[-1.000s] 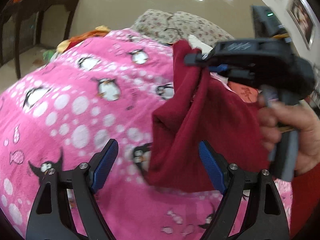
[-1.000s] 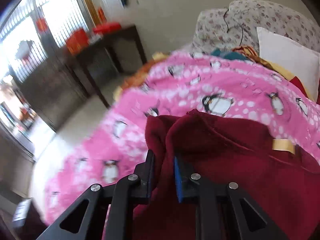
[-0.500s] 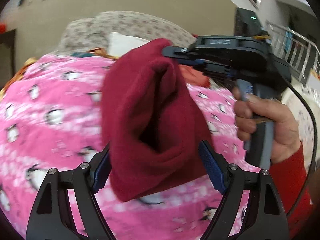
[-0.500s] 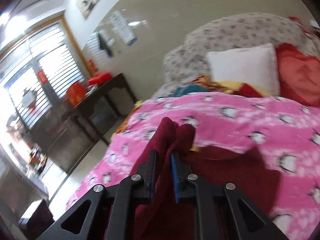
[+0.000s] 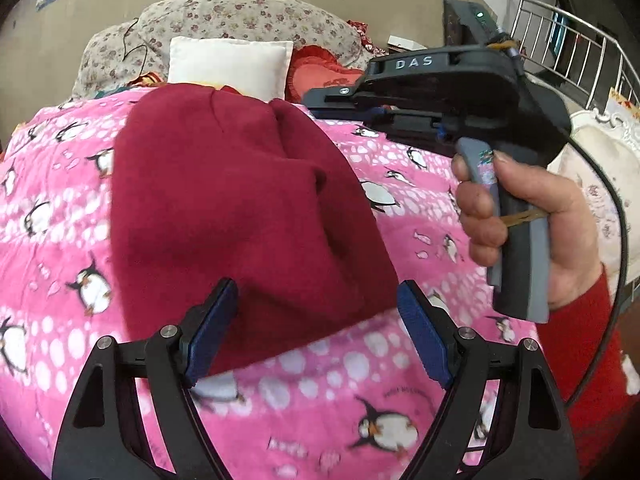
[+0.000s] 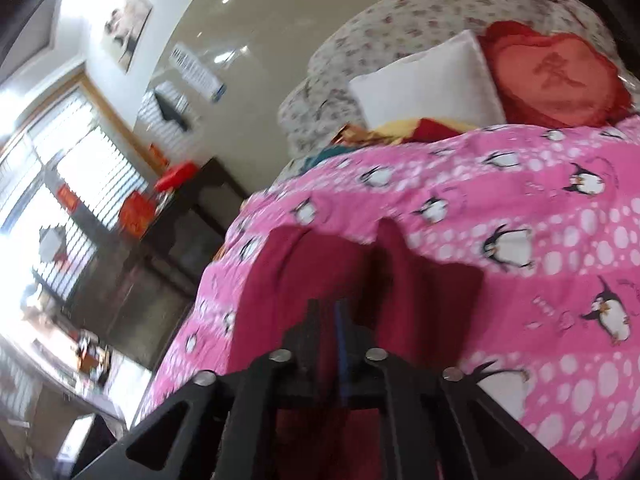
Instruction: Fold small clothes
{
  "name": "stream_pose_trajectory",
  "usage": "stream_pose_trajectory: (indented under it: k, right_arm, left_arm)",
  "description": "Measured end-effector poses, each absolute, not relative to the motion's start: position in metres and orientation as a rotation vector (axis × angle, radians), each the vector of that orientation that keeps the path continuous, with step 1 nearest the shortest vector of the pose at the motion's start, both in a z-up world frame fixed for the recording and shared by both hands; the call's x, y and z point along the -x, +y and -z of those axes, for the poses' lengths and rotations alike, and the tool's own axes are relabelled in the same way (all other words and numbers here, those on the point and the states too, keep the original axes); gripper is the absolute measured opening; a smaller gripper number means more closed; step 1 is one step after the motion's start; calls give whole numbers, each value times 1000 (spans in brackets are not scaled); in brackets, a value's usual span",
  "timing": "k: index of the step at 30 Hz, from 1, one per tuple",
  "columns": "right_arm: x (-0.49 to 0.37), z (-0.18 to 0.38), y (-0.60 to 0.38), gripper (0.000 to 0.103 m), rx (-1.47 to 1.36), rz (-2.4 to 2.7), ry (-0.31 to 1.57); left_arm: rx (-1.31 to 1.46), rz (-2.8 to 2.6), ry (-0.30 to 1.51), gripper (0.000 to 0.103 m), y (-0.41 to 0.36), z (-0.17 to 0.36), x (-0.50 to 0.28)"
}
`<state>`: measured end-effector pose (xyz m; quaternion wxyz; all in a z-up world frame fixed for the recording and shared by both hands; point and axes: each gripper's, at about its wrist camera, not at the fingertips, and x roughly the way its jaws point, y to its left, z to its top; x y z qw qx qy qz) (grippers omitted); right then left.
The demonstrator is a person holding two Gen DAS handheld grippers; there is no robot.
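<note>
Left wrist view: dark red fleece garment (image 5: 240, 208) hangs bunched in the air just ahead of the left hand-held gripper (image 5: 316, 332), above the pink penguin-print blanket (image 5: 400, 400) on the bed. Left jaws stand wide apart w/ blue pads either side of the cloth's lower edge, gripping nothing. The right hand-held gripper (image 5: 316, 106) sits up and to the right of the left one, its tip at the garment's top edge; from the right wrist view (image 6: 340, 320) its jaws look pressed together on a fold of the red cloth, though that frame is blurred.

Risks, as I judge them:
- Cloth hangs from one pinch only; a thin bite or quick swing could let it slip out & drop in a heap on the blanket.
- Garment is doubled on itself, so the left gripper may close on two layers or a mid-panel wad instead of a true corner/hem → crooked fold.
- Fleece clings to itself; layers may not spread flat when laid down.
- Motion blur suggests fast movement, so the left grab may miss the swaying edge.

Containers: none in either view. Beyond both grippers lie a white square pillow (image 5: 230, 64), a red heart-shaped cushion (image 6: 556, 76) and a floral bedhead (image 5: 240, 16).
</note>
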<state>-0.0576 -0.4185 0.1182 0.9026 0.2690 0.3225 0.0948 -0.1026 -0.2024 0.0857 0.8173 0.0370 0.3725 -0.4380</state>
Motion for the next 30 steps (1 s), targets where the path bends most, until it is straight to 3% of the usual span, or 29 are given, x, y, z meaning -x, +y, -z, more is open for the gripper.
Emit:
stream_pose_trajectory:
  k: [1, 2, 6, 11, 12, 14, 16, 23, 30]
  right_arm:
    - [53, -115, -413, 47, -548, -187, 687]
    - [50, -110, -409, 58, -546, -178, 704]
    - [29, -83, -402, 58, -541, -137, 799]
    - [18, -72, -397, 59, -545, -104, 762]
    - [16, -73, -395, 57, -532, -96, 757]
    - [20, -78, -392, 26, -479, -81, 735]
    - [33, -89, -396, 16, -483, -111, 688]
    - [67, -134, -401, 13, -327, -83, 626]
    - [46, -92, -432, 11, -330, 61, 714]
  left_arm:
    - [-81, 927, 787, 82, -195, -88, 105]
    - [-86, 917, 781, 82, -191, -89, 107]
    - [-96, 869, 747, 82, -166, -91, 108]
    - [-89, 795, 736, 82, -140, -87, 97]
    - [-73, 789, 752, 82, -137, -85, 94]
    - [-32, 788, 784, 82, -131, -82, 88]
    - [-18, 788, 784, 82, -130, -85, 86]
    - [-48, 758, 668, 82, -147, -115, 78]
    - [-117, 689, 787, 82, -191, -71, 41]
